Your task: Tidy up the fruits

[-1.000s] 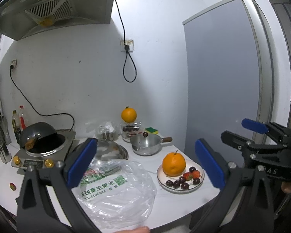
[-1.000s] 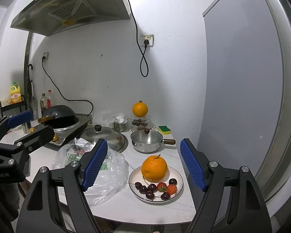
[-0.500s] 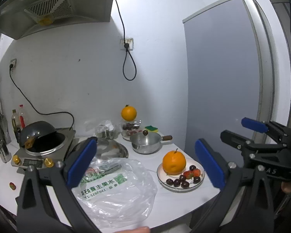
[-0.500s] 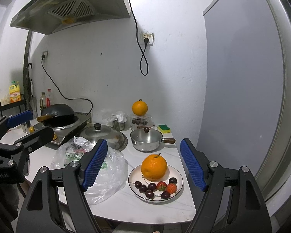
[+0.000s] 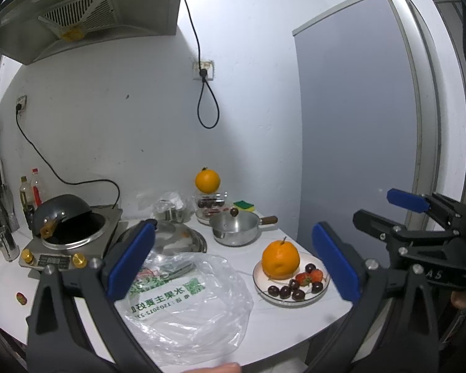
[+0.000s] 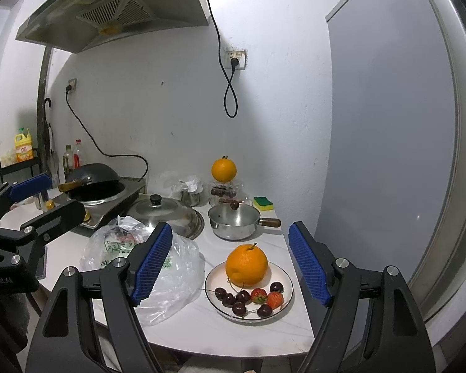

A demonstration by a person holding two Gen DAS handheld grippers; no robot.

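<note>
A white plate (image 6: 284,283) at the counter's front right holds a large orange (image 6: 247,265), several dark cherries (image 6: 239,303) and two strawberries (image 6: 268,297). The plate (image 5: 261,284) and the orange (image 5: 280,259) also show in the left wrist view. A second orange (image 6: 223,170) sits on a glass container at the back. A clear plastic bag (image 5: 189,304) with green print lies left of the plate. My left gripper (image 5: 233,262) is open and empty above the bag. My right gripper (image 6: 230,267) is open and empty, held back from the plate.
A steel saucepan (image 6: 234,222) and a pot lid (image 6: 166,213) stand behind the plate. An induction cooker with a black wok (image 6: 94,183) is at the left. A sponge (image 6: 263,202) lies near the wall. A small red fruit (image 5: 21,298) lies at the counter's left edge.
Both views have shifted very slightly; the grippers stay open and nothing on the counter has moved.
</note>
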